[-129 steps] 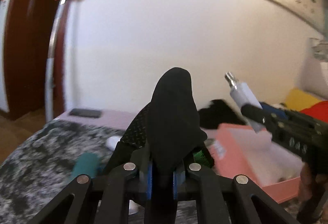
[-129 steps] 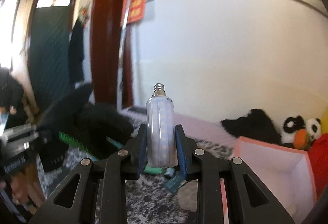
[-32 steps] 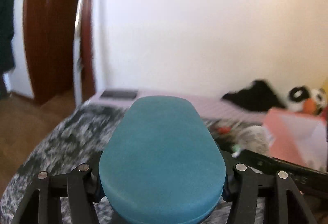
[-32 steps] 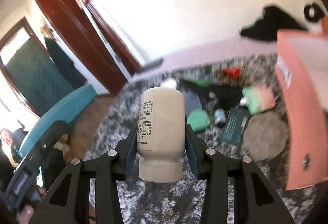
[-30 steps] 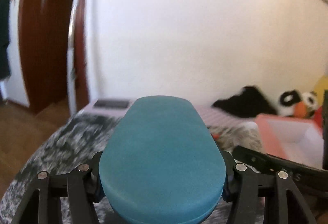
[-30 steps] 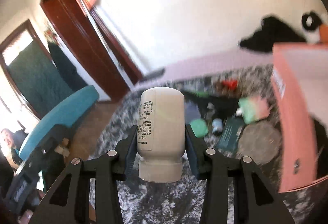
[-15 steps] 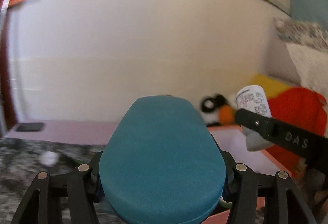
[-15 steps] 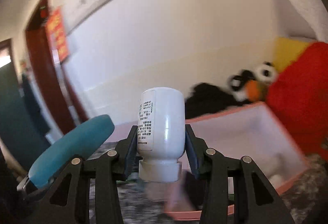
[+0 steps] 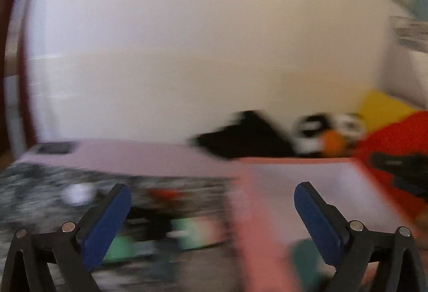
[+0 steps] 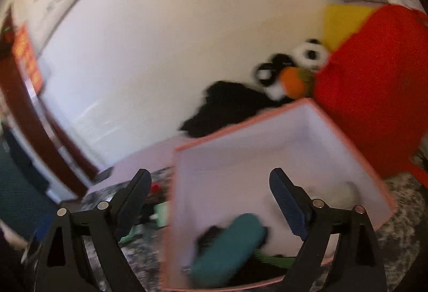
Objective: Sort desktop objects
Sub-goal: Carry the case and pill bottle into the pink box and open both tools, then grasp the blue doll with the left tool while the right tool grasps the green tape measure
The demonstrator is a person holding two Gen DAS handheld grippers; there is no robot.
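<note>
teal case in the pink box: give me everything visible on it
The teal case is an oblong, rounded capsule shape with a matte, slightly textured skin; no seam or label shows through the blur. It lies tilted inside the pink box, near the front left corner, its upper end resting on dark fabric and a green item. A white bottle lies apart from it further back. No gripper touches it. The left wrist view shows only a blurred teal patch low in the box.
</note>
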